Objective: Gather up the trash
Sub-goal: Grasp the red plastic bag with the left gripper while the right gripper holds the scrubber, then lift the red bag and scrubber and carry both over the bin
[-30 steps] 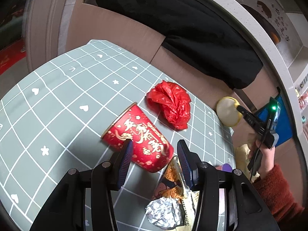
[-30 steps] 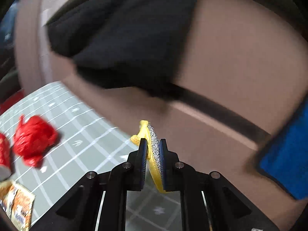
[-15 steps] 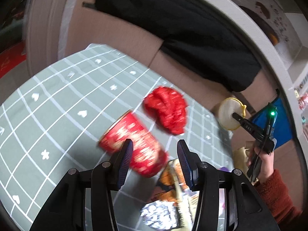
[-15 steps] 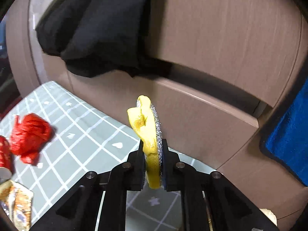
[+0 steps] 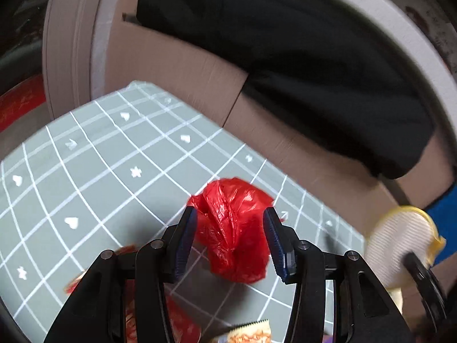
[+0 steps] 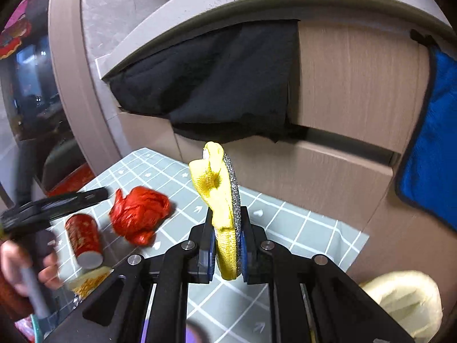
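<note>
One red bag (image 5: 232, 228); one can (image 6: 84, 238)

- Grey-green mat (image 5: 94, 177), white grid lines with small hearts, stars and arrows; spread beneath and ahead of the claws.
- Brown wood-grain cabinet front (image 6: 351, 85), horizontal recess across it; set beyond the mat's far edge.
- Black cloth (image 5: 300, 65), draped over the cabinet top, ahead and above.
- Blue towel (image 6: 431, 143), hung at far right.
- Pale speckled counter edge (image 6: 200, 3), curved overhead.
</note>
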`<state>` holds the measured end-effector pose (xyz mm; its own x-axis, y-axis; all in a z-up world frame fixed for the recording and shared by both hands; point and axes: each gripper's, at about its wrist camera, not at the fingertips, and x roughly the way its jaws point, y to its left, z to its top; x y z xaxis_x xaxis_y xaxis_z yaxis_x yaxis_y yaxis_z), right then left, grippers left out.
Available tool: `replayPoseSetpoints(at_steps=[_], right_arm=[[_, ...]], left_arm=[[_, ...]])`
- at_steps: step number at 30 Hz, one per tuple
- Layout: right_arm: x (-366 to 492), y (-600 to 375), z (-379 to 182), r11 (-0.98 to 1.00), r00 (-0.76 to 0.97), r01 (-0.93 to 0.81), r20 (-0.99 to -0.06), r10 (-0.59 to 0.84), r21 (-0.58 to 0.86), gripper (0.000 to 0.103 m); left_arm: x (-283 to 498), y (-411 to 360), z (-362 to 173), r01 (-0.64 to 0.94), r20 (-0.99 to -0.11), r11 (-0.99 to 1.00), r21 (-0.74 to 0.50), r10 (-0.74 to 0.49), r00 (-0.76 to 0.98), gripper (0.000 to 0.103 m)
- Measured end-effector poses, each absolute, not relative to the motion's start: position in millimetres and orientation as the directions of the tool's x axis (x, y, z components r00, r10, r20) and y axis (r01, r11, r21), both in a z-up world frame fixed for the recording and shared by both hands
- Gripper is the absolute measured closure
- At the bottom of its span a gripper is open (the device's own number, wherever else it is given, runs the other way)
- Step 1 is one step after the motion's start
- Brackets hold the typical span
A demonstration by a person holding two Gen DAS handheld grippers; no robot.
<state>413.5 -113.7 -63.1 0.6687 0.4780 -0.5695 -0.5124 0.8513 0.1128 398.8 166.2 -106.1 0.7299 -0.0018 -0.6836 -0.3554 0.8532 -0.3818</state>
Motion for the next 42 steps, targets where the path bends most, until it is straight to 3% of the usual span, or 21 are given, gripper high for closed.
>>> replayPoseSetpoints(at_steps=[10, 13, 15, 22, 34, 42], right_arm=[[387, -137, -64, 0.827, 0.63, -0.536, -0.572, 0.525, 0.169, 0.091], [378, -142, -63, 0.827, 0.63, -0.533, -0.57, 0.528, 0.177, 0.091], [367, -146, -59, 0.829, 0.642, -0.536, -0.559, 0.524, 0.161, 0.091], [343, -162, -34, 0.83, 0.679, -0.536, -0.506, 0.532, 0.154, 0.091], [293, -199, 8, 0.851, 0.754, -0.51, -0.412, 0.512, 0.126, 0.091], [261, -235, 30, 0.886, 0.813, -0.451, -0.362, 0.457, 0.105, 0.091]], left_arm=[[414, 144, -127, -0.325, -0.746, 0.877, -0.355, -0.055, 0.664, 0.046], [405, 144, -123, -0.326, -0.738, 0.866, -0.378, -0.069, 0.671, 0.065], [392, 138, -112, -0.316, -0.725, 0.881, -0.352, -0.043, 0.687, 0.071], [343, 101, -53, -0.23, -0.618, 0.935, -0.271, 0.014, 0.786, 0.074], [276, 33, 18, -0.042, -0.49, 0.974, -0.225, -0.076, 0.868, 0.074], [249, -17, 32, 0.068, -0.461, 0.978, -0.196, -0.153, 0.874, 0.087]])
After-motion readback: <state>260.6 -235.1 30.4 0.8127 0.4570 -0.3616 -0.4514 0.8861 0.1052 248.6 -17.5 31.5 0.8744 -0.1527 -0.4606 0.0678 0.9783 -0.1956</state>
